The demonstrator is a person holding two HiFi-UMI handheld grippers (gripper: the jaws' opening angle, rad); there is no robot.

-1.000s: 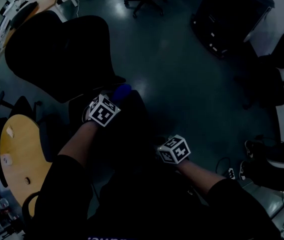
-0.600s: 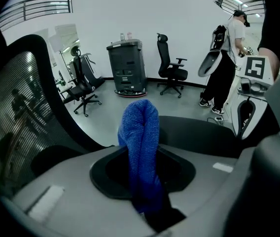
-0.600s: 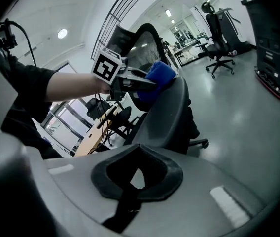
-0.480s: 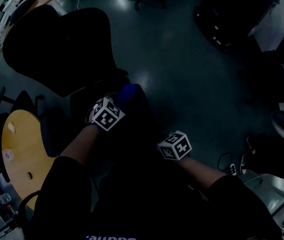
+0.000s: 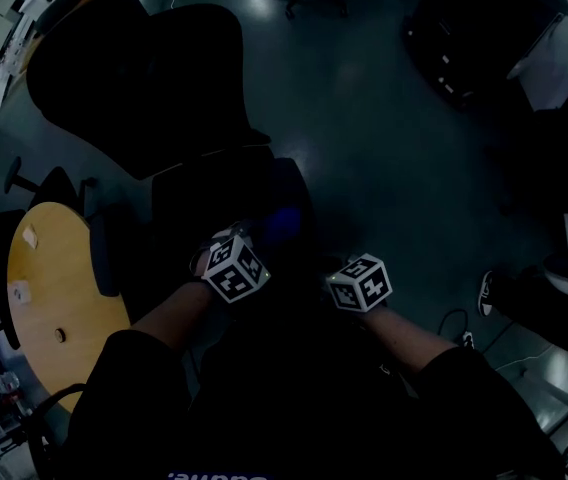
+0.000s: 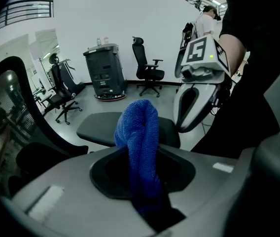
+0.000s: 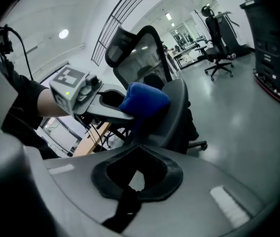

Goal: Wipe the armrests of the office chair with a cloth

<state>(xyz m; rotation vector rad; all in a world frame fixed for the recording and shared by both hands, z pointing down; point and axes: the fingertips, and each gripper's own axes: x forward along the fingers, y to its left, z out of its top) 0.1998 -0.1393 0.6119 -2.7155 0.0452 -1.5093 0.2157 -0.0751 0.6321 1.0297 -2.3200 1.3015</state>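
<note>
Between the jaws of the left gripper point(image 6: 141, 169), a blue nubby microfibre cloth point(image 6: 139, 132) is clamped, bunched into a soft upright roll. Just beyond it the dark grey, smooth, flat-padded armrest point(image 6: 98, 127) of the black mesh-backed office chair point(image 7: 140, 48) is seen, its long axis running across the left gripper view. Whether the cloth touches the pad cannot be told. The right gripper point(image 7: 137, 174) is held just beside, jaws together with nothing between them. The left gripper is judged the nearer, and a wipe along the pad's length is expected.
</note>
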